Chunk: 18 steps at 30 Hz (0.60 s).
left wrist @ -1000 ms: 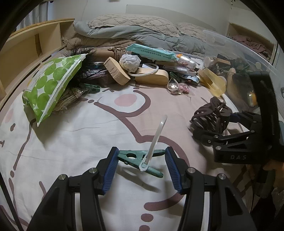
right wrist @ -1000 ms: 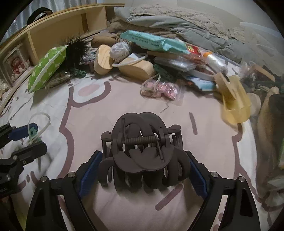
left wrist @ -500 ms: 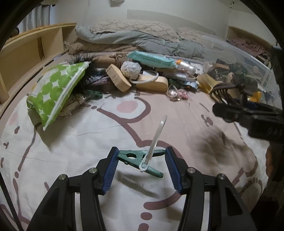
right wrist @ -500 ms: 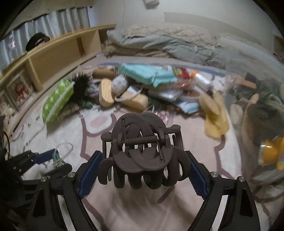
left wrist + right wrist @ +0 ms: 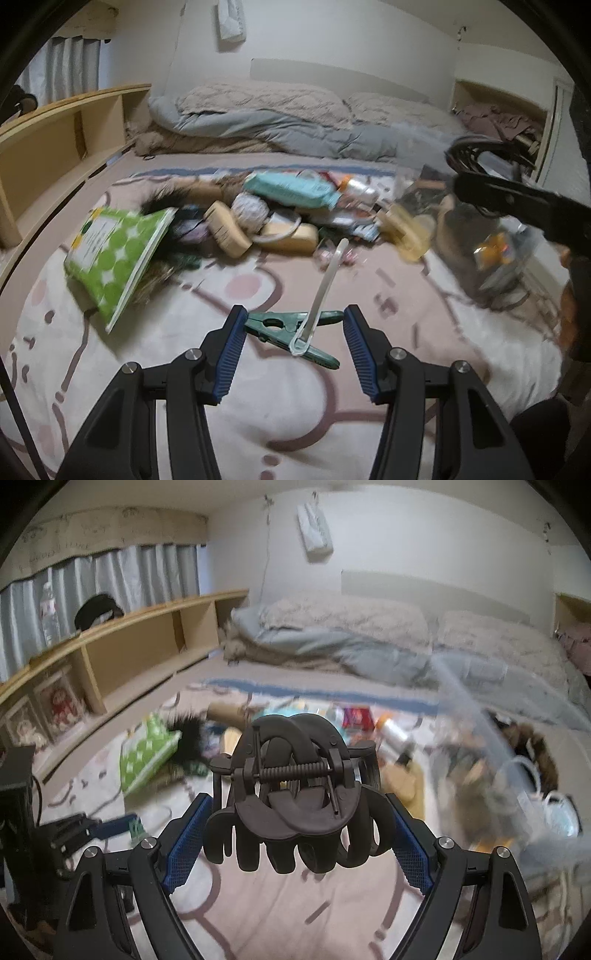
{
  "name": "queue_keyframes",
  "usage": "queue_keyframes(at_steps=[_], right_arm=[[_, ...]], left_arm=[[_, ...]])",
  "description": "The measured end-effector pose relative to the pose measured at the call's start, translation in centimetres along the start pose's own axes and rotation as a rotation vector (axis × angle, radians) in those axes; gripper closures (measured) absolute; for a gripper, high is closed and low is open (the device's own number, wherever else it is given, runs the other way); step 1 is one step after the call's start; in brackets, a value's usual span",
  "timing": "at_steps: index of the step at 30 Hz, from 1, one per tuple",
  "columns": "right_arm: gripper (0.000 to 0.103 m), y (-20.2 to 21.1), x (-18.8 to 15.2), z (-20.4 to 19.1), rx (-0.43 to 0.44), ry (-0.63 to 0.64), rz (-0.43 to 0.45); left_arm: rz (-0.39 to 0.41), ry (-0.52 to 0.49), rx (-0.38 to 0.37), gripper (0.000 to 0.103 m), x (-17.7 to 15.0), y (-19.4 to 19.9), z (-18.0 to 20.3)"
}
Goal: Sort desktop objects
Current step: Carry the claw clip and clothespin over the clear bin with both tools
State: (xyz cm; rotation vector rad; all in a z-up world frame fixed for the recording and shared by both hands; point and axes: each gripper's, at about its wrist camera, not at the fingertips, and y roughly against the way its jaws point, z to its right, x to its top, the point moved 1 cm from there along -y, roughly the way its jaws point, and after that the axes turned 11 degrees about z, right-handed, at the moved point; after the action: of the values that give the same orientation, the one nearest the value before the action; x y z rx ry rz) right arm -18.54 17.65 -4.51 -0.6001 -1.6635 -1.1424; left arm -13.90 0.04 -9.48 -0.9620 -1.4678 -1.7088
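My left gripper (image 5: 293,341) is shut on a green clothespin (image 5: 291,332) with a clear plastic loop (image 5: 321,291) through it, held above the patterned bedspread (image 5: 184,369). My right gripper (image 5: 295,834) is shut on a large dark hair claw clip (image 5: 295,794), raised high over the bed. The right gripper also shows in the left wrist view (image 5: 517,199), near a clear plastic bin (image 5: 498,240). The left gripper shows small in the right wrist view (image 5: 107,829).
A pile of clutter lies mid-bed: a green dotted pouch (image 5: 114,254), a wooden brush (image 5: 227,229), a teal packet (image 5: 291,190), a yellow clip (image 5: 406,229). Folded blankets (image 5: 277,122) lie behind. A wooden shelf (image 5: 55,147) runs along the left. The clear bin (image 5: 517,775) holds sorted items.
Both grippers have risen from the bedspread with their objects. The right gripper has moved up and right toward the clear bin.
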Motion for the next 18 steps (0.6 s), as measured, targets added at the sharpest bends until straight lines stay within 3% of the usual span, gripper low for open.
queue_keyframes(at_steps=[9, 14, 18], right_arm=[[0.013, 1.6, 5.8, 4.9, -0.118, -0.036, 0.150], [0.013, 2.7, 6.6, 9.1, -0.201, -0.076, 0.193], [0.013, 3.3, 6.0, 13.0, -0.292, -0.097, 0.172]], left_arm=[[0.084, -0.003, -0.126, 0.049, 6.4, -0.9, 4.8], [0.114, -0.019, -0.197, 0.049, 9.3, -1.7, 7.6], [0.122, -0.025, -0.244, 0.049, 11.3, -2.7, 9.9]])
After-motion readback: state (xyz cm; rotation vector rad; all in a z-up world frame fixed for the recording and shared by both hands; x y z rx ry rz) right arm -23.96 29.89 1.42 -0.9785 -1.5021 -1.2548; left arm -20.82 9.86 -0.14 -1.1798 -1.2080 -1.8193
